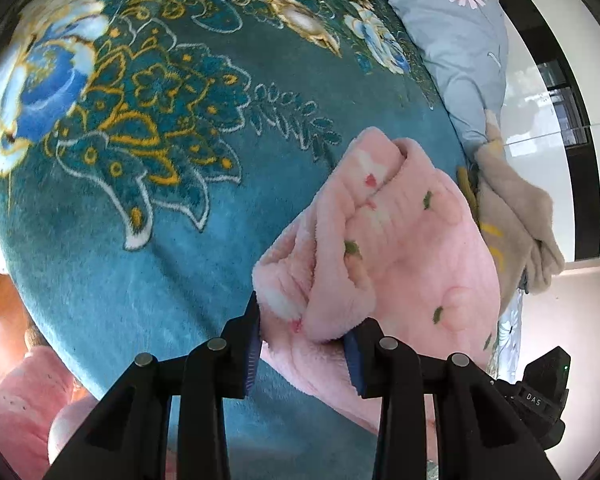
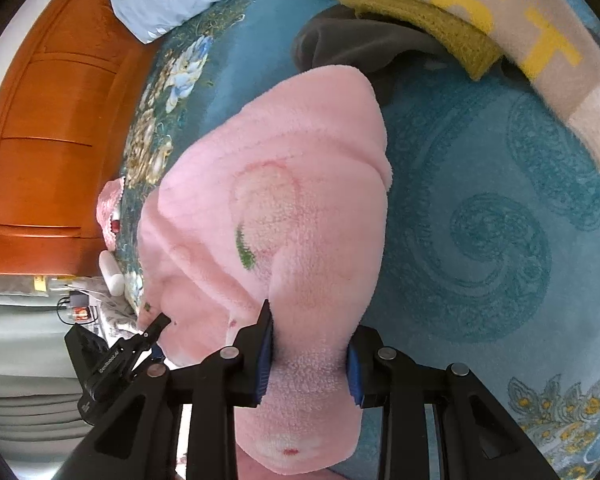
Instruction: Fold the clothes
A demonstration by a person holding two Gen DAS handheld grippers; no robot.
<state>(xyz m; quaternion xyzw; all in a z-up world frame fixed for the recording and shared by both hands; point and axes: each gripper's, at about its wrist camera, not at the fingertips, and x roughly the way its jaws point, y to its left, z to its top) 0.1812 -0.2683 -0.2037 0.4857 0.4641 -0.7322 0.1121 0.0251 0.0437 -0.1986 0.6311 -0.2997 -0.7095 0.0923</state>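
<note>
Both tongs [image 1: 302, 344] [image 2: 308, 344] clamped on pink garment [image 2: 284, 208]

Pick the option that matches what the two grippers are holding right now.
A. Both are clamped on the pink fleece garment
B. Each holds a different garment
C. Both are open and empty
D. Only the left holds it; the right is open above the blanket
A: pink fleece garment is bunched between the fingers of the left gripper and the right gripper alike, over the teal blanket.
</note>
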